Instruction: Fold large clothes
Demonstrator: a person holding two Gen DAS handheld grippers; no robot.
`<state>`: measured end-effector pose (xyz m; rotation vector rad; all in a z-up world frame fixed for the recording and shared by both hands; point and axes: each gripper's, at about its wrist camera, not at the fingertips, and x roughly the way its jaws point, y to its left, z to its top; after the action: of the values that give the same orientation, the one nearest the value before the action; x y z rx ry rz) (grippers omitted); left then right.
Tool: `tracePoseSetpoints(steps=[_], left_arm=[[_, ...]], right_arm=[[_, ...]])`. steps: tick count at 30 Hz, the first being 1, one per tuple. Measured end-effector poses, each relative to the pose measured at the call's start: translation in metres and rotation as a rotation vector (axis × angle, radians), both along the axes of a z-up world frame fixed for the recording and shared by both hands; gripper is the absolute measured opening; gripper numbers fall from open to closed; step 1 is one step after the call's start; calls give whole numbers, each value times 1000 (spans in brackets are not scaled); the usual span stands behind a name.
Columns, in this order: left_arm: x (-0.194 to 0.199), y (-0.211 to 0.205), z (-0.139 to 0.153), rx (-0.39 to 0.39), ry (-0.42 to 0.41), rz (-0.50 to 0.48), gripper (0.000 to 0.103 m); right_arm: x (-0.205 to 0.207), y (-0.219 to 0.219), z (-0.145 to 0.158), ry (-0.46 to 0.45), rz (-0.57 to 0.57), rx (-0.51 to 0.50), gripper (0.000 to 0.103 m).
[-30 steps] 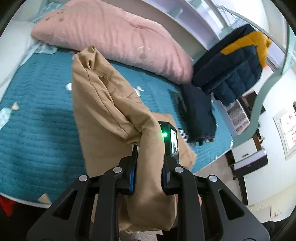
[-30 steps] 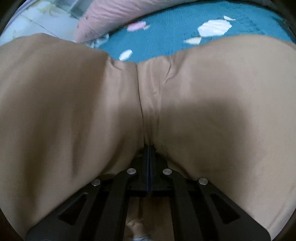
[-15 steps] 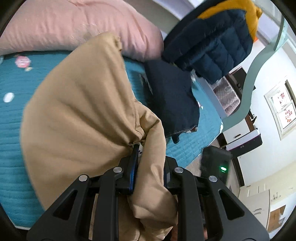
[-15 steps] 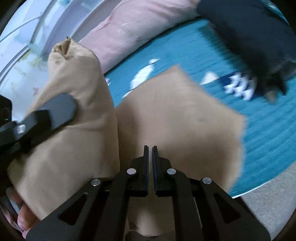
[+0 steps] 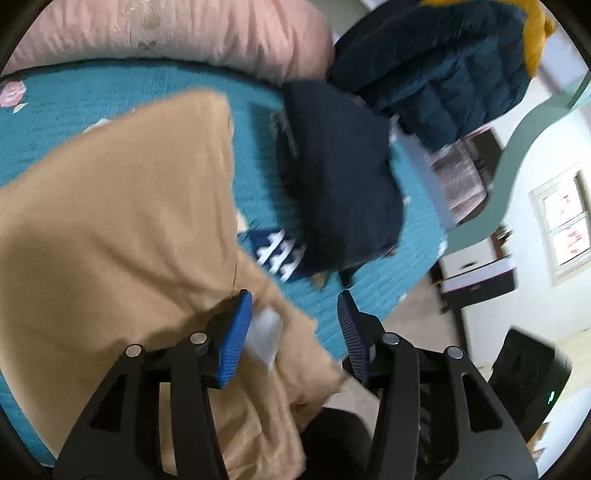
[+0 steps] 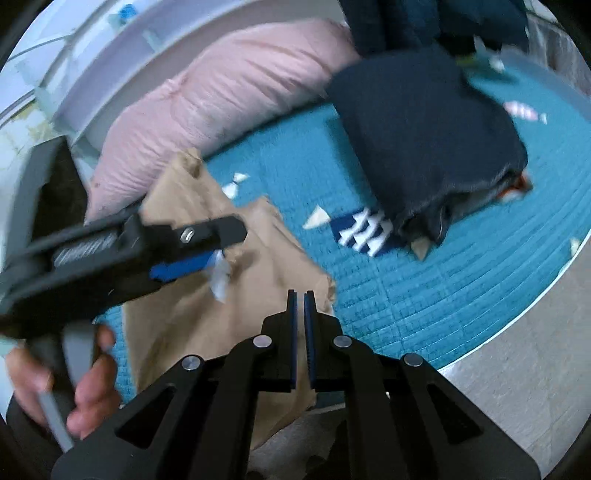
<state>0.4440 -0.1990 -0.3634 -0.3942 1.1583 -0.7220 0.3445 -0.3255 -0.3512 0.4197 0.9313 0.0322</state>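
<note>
I see the tan garment lying on the teal quilted bedspread, one corner hanging over the bed edge toward the pale floor. My left gripper is opening, jaws apart, pads clear of the cloth between them; my right gripper is nearly closed on nothing. A pink pillow, a folded navy garment and a navy-and-yellow puffer jacket sit at the bed's far side.

trousers are lying at the bed's near edge, folded pile sitting toward its far corner, pillow resting behind.
</note>
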Motion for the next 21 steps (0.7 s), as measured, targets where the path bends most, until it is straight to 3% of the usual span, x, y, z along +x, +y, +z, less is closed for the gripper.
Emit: tracePoseSetpoints(steps=[3,6,9,11,12,14,17,21], left_arm=[[6,24,15,-83,-5,60,59],[8,49,25,-51,-50,106,59],[5,77,30,21,-93,150,62],[0,95,28,107,-133,177,65],[-3,103,25,148,-151,189,71],[-8,118,16,247,-183,225,73],[-4,131,-8,345,-165,270,73],[8,138,-38,334,-113,304,81]], right_arm=[[-3,30,14,-32,143,65,6],[7,62,11,-37,261,80,6],[23,93,-23,97,388,51,1],[33,93,-46,151,366,-92,0],[39,84,-54,164,334,-121,0],[48,65,-61,163,270,-134,0],[64,48,-72,182,219,-178,0],[71,47,-89,207,211,-166,0]])
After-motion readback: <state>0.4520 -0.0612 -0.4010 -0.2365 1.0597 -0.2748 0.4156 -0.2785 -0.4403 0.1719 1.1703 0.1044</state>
